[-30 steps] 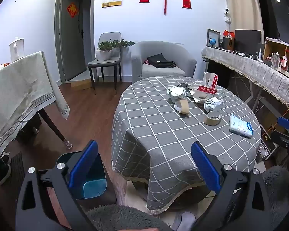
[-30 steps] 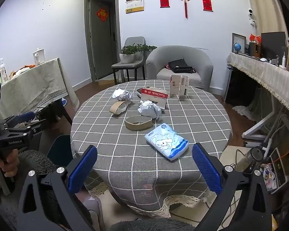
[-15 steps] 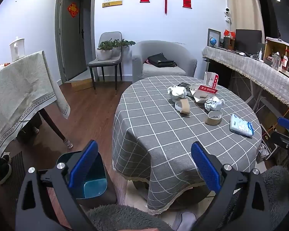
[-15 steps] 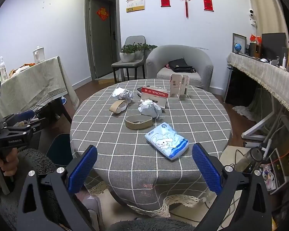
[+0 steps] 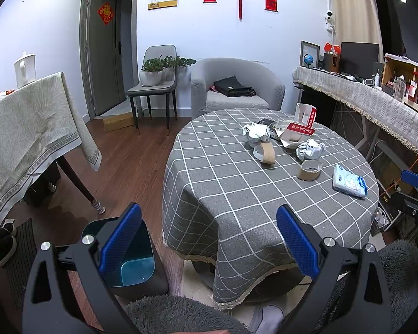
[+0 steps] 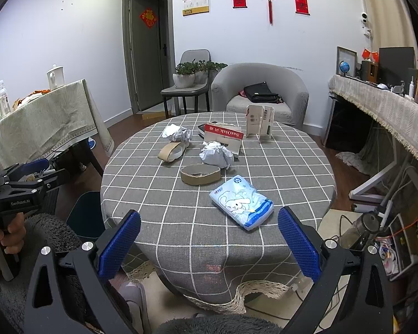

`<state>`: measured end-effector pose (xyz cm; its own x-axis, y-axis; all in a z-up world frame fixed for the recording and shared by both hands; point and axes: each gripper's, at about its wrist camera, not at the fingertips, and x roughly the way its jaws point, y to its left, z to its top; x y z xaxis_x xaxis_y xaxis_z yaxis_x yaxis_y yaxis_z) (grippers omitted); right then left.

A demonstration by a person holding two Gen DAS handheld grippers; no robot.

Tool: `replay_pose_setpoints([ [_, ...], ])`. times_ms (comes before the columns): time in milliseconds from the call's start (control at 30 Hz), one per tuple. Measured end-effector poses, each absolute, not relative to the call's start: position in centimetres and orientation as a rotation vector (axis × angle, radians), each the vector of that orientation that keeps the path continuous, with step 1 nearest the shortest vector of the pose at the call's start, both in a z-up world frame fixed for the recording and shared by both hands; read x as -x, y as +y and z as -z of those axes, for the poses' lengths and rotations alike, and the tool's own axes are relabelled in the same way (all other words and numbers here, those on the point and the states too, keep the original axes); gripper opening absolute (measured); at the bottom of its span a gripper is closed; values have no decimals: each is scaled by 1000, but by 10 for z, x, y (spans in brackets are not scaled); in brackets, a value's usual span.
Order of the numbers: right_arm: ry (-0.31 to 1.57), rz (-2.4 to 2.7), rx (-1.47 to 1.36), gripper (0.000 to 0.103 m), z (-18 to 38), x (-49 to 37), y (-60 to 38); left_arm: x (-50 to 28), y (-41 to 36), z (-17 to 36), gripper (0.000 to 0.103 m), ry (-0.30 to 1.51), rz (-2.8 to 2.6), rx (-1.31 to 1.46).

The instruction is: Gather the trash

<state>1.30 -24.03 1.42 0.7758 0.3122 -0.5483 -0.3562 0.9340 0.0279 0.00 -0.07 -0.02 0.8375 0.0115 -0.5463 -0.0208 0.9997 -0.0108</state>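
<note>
A round table with a grey checked cloth [image 5: 237, 194] [image 6: 181, 208] carries the trash: two crumpled paper balls [image 6: 216, 154] [image 6: 178, 133], two cardboard tape rings [image 6: 200, 174] [image 6: 171, 150], a torn red SanDisk box [image 6: 224, 136] and a blue tissue pack [image 6: 241, 204]. A dark bin with a teal liner [image 5: 131, 261] stands on the floor left of the table. My left gripper [image 5: 209, 239] is open and empty, off the table's near left edge above the bin. My right gripper [image 6: 209, 247] is open and empty, off the table's near edge, short of the tissue pack.
A white upright package [image 6: 259, 122] stands at the table's far side. A cloth-covered side table [image 5: 28, 128] is at left, an armchair [image 5: 237, 89] and a chair with plants [image 5: 156, 83] behind, and a long counter [image 5: 376, 103] at right. Cables and clutter [image 6: 381, 236] lie on the floor right.
Both views have shifted very slightly; both grippers stay open and nothing on the table has moved.
</note>
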Motion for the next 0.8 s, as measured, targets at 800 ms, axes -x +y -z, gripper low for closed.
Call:
replay_pose_setpoints([
  [800,584,-359,94,100,-13,-15,-239,0,-1,0,99,581,-17,16],
])
